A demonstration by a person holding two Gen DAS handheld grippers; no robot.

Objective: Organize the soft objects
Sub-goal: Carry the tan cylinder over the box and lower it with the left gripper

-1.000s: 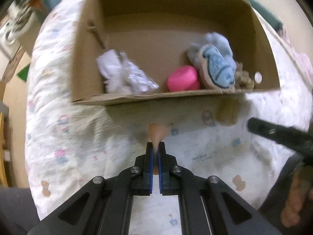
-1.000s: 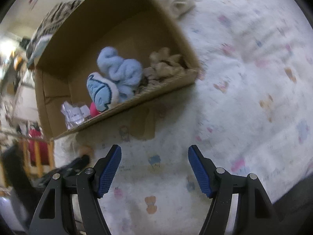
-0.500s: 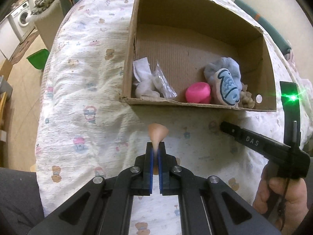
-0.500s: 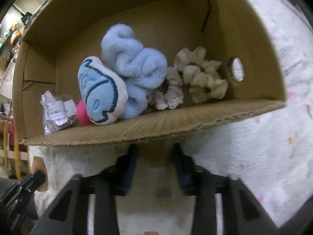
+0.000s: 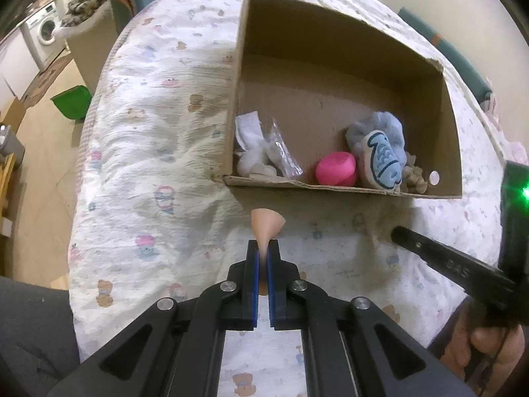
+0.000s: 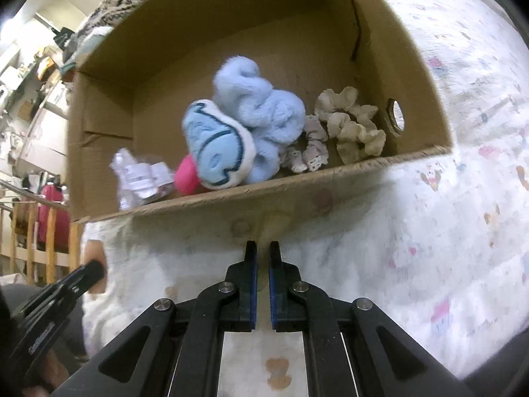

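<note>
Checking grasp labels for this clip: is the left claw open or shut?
Shut. The left claw has its blue pads pinching the narrow end of a peach cone-shaped piece, held short of the cardboard box.

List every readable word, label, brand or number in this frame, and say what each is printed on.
"DAS": pale letters, partly blurred, on the black arm of the right gripper, seen from the left wrist view.
White labels on the clear plastic packet in the brown cardboard box: print too blurred to read.
Pale lettering on the black arm of the left gripper: illegible.
Blue plush fish: a stitched pattern, no words.
</note>
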